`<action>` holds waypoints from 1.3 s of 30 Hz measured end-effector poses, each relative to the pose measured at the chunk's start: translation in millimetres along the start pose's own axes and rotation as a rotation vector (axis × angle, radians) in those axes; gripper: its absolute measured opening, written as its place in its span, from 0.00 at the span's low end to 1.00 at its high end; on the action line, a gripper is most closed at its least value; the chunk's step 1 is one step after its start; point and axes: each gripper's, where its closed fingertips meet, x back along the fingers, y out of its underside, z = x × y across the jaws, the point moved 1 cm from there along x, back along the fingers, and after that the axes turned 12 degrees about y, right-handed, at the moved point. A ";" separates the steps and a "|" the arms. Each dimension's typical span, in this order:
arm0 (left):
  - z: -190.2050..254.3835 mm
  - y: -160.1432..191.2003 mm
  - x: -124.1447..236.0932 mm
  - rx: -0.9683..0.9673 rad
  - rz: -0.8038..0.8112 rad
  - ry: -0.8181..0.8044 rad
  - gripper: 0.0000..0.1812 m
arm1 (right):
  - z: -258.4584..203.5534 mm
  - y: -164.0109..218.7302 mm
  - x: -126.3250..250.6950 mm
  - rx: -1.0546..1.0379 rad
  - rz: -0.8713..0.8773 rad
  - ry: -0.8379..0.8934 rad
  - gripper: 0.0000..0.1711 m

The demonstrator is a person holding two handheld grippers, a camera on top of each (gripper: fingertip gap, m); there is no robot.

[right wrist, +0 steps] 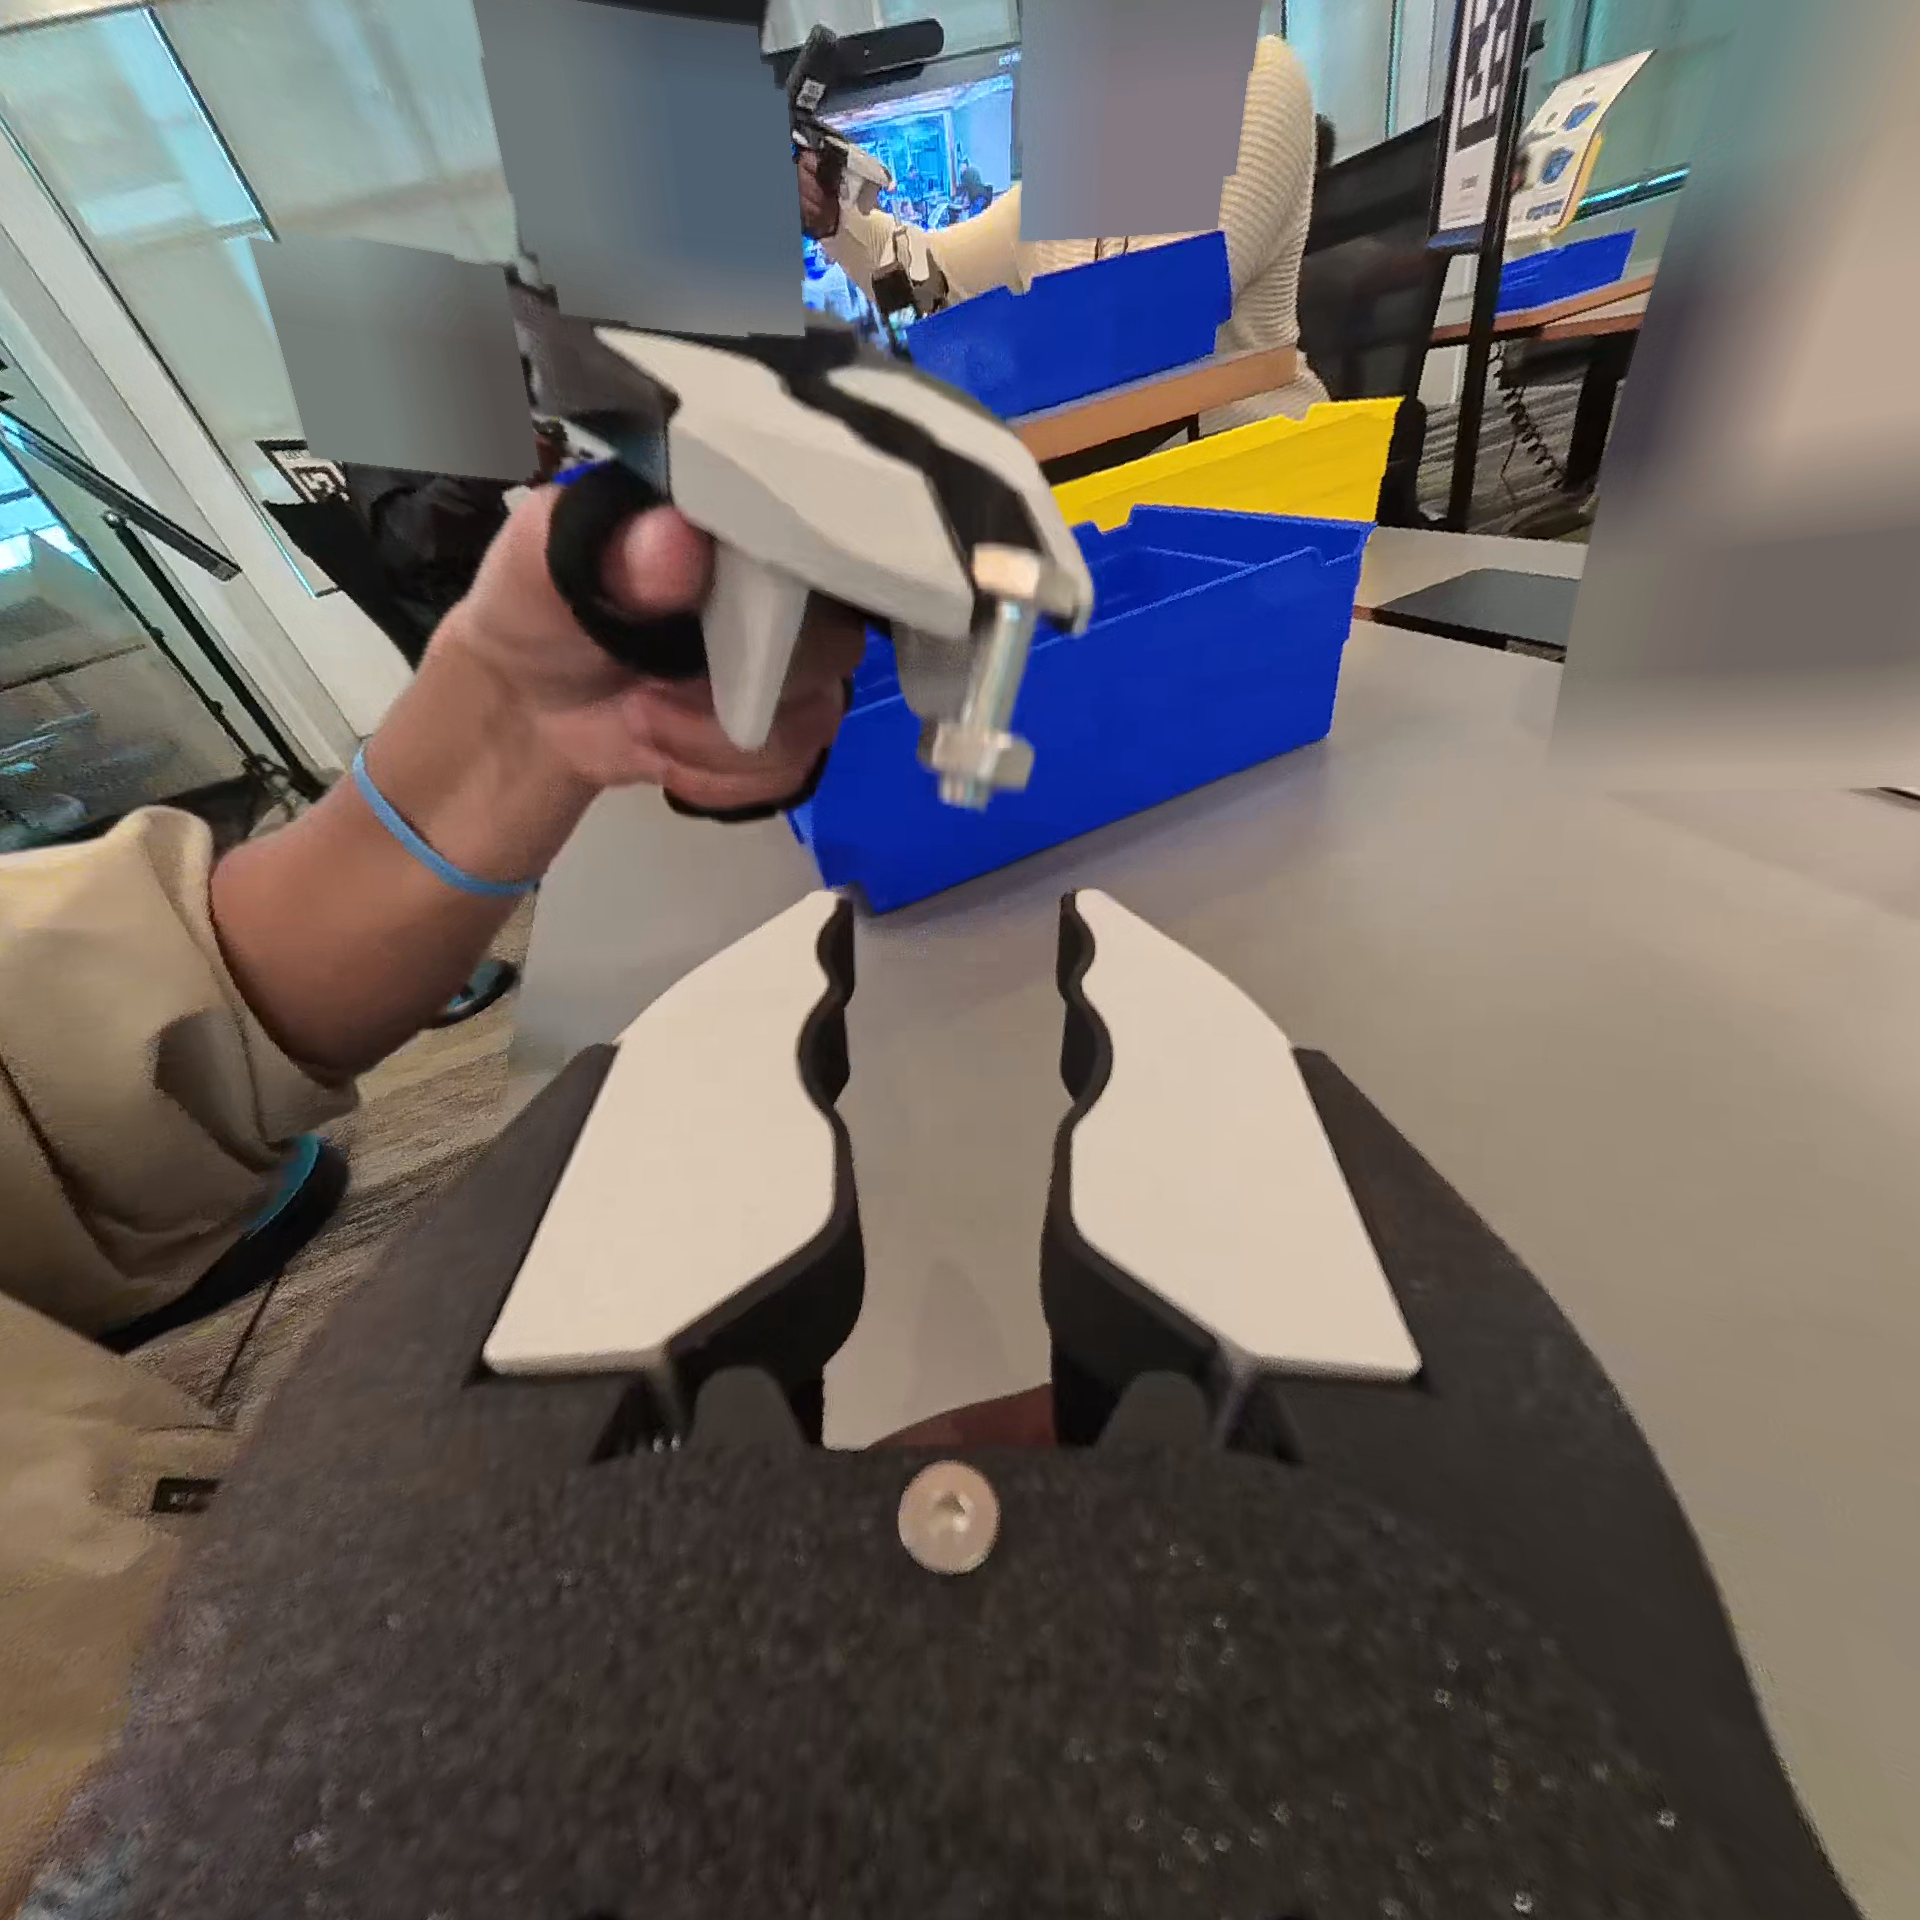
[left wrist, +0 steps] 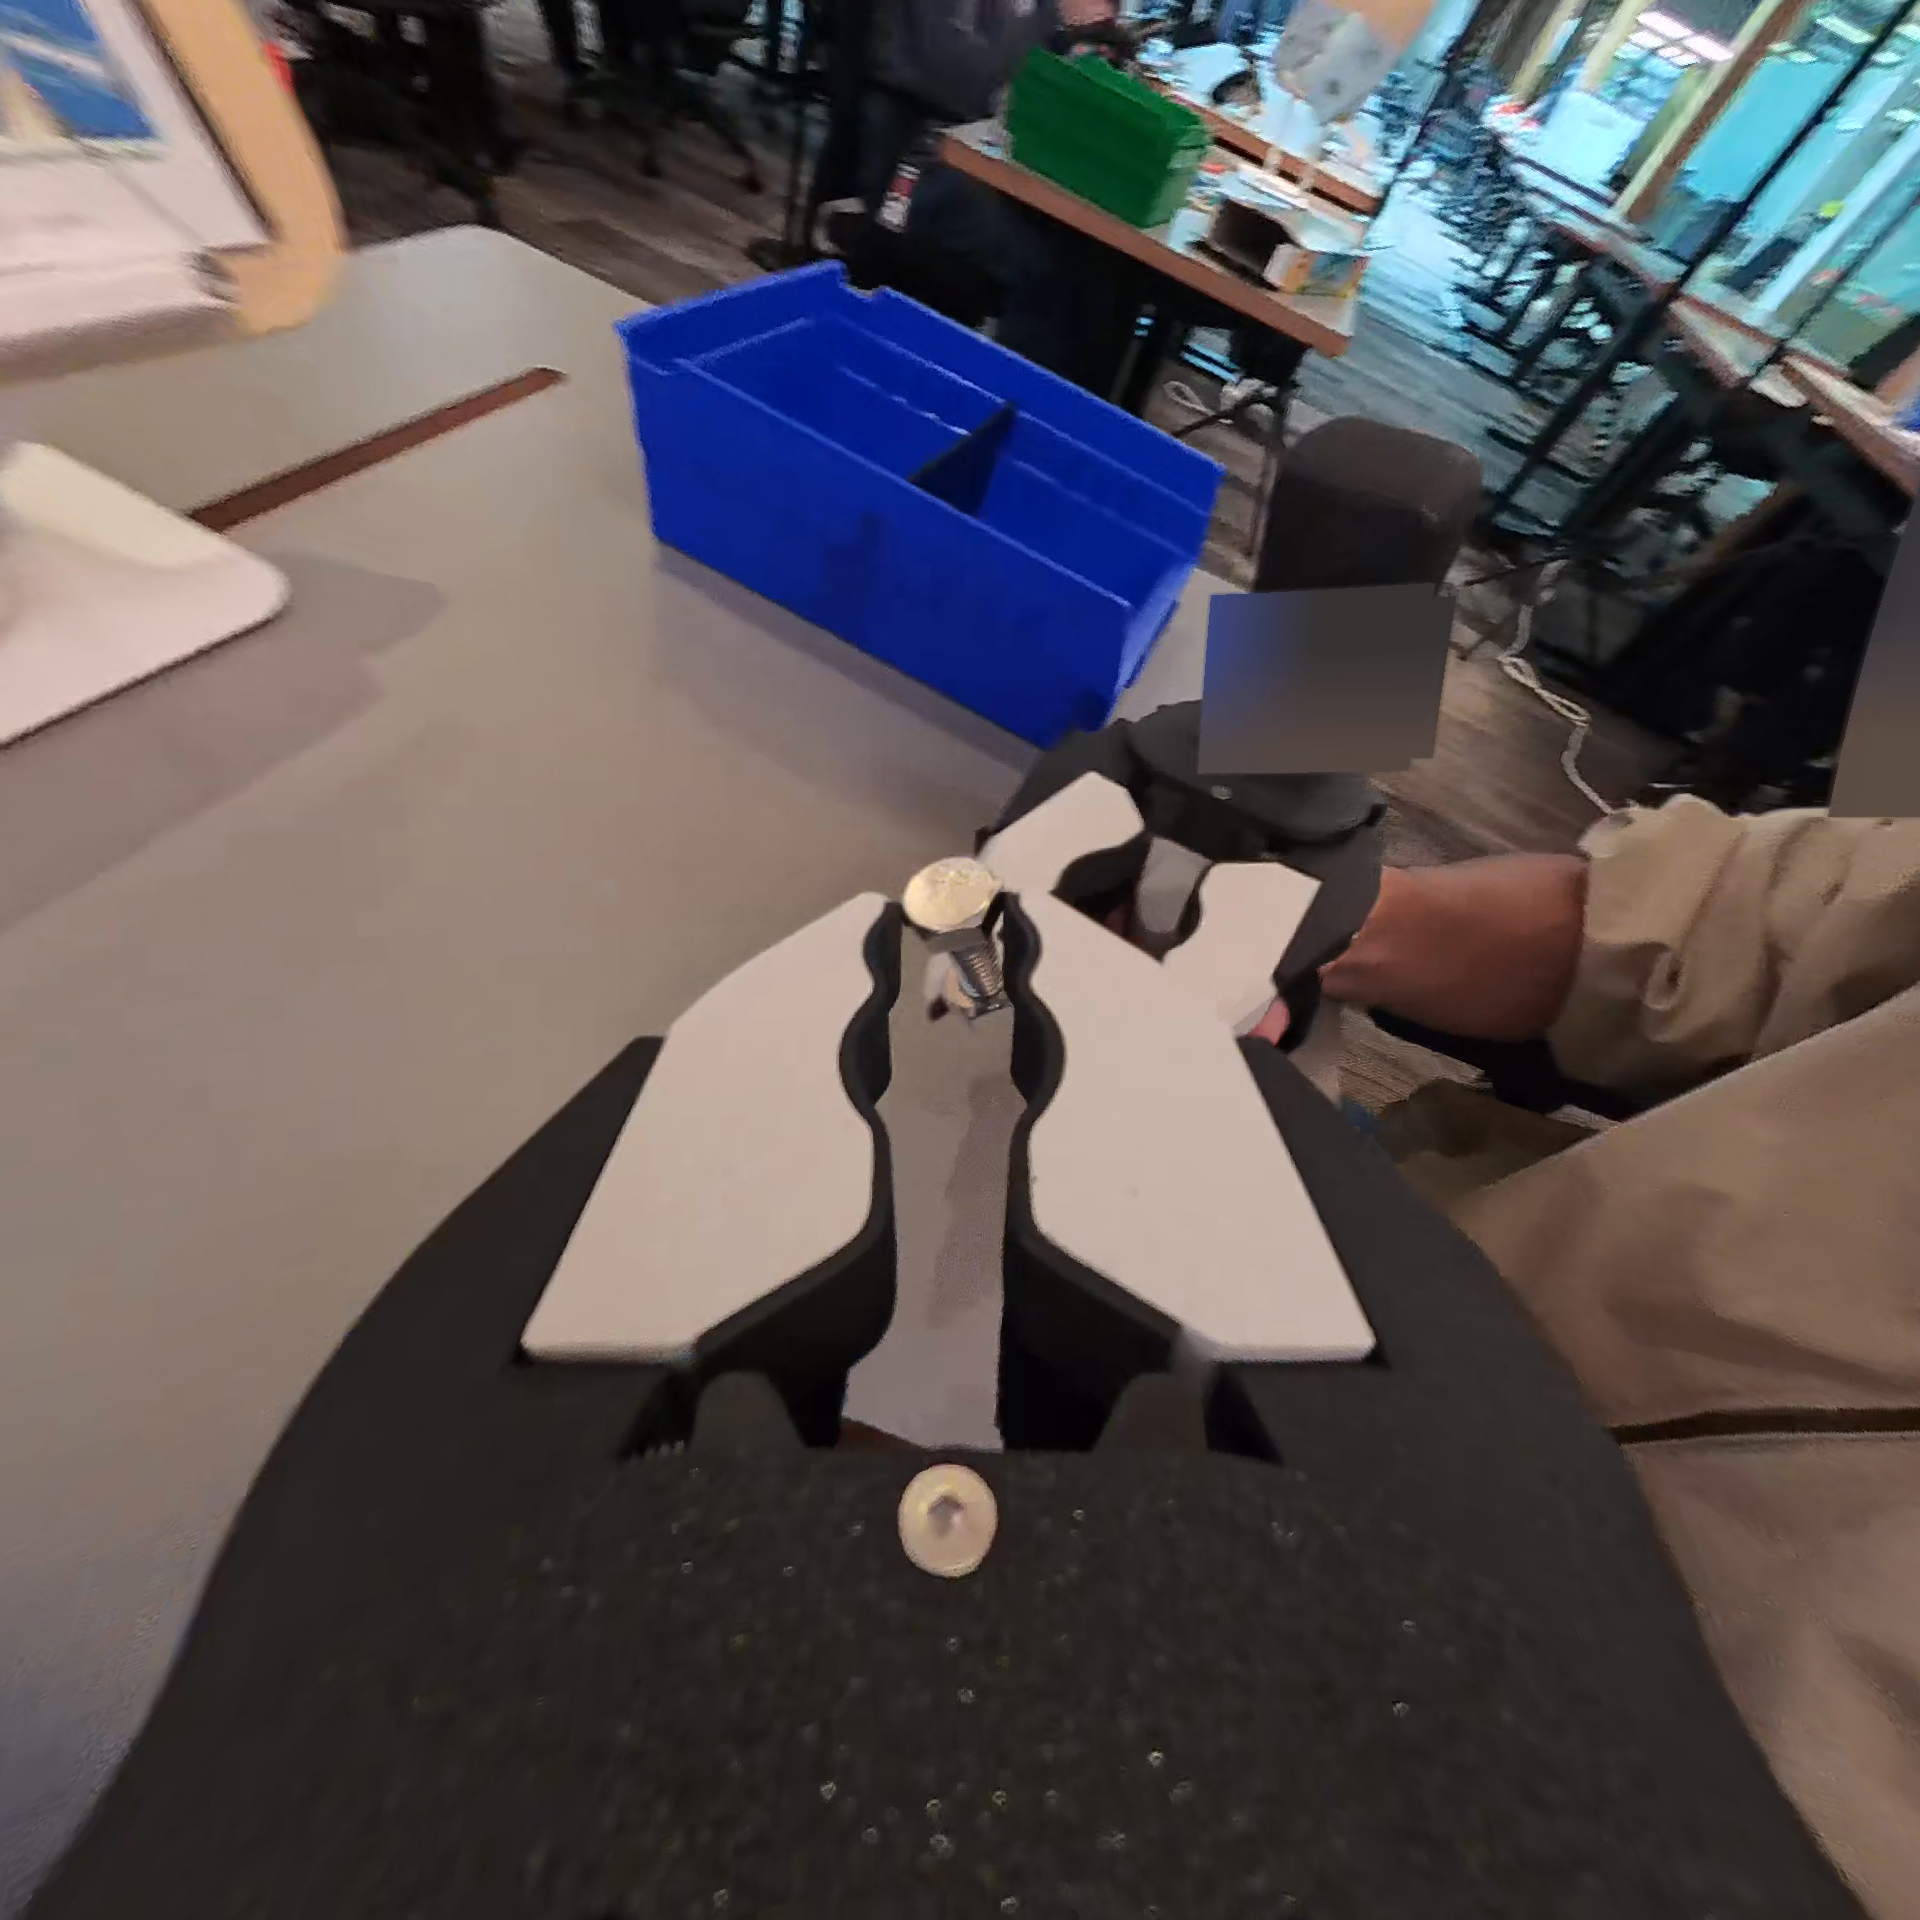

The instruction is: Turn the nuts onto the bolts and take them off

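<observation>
My left gripper point(left wrist: 948, 920) is shut on a silver bolt point(left wrist: 951, 891) at its fingertips, with the hex head on top and the threaded shaft pointing down. The right wrist view shows this gripper point(right wrist: 1023, 582) held up above the table, the bolt point(right wrist: 1003, 655) hanging from it, and a silver nut point(right wrist: 977, 753) near the shaft's lower end. My right gripper point(right wrist: 956, 925) is open and empty, low over the grey table point(right wrist: 1455, 987), below and in front of the bolt. It also shows in the left wrist view point(left wrist: 1143, 914), just right of the bolt.
A blue divided bin point(left wrist: 914, 540) stands on the table behind the grippers, also in the right wrist view point(right wrist: 1143, 675). A yellow bin point(right wrist: 1247, 457) lies behind it. A white stand base point(left wrist: 104, 592) sits far left. The table edge point(left wrist: 1039, 748) runs close on the right. The left gripper's tips are roughly 5 cm from the right gripper's.
</observation>
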 end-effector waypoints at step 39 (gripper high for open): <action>39.8 65.3 -33.8 -0.029 -0.183 0.297 0.11 | -8.5 32.0 39.7 0.602 -0.293 -0.149 0.08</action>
